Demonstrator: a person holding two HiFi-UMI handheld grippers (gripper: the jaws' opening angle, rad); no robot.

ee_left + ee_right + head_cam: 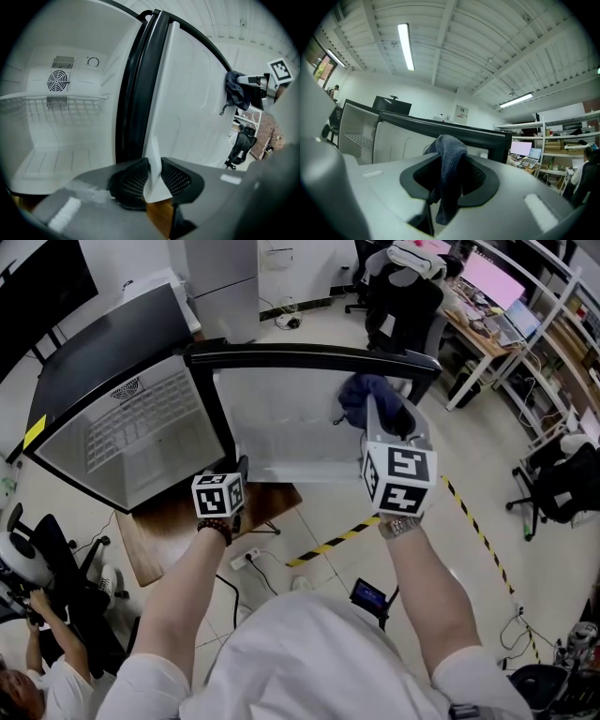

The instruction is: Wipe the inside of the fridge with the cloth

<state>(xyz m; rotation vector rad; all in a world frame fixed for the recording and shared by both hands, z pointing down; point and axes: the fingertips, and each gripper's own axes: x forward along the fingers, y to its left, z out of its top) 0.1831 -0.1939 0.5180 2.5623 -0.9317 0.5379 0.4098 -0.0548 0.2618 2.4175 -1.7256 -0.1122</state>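
Left gripper [153, 182] clamped on rim of smooth white fridge door [192, 108], right gripper [449, 185] pinched fuzzy, crumpled dark-blue cloth [451, 152] near that door

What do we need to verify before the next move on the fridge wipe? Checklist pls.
1. Grip on the cloth: ok, right claw is shut on it, ends hanging.
2. Hold on the door: ok, left claw is shut on its edge, door open.
3. Cloth inside the fridge cavity: not ok, it is out by the door's inner panel.
4. Cloth touching that panel: cannot tell.
5. Wire shelf position: ok, level across the cavity.
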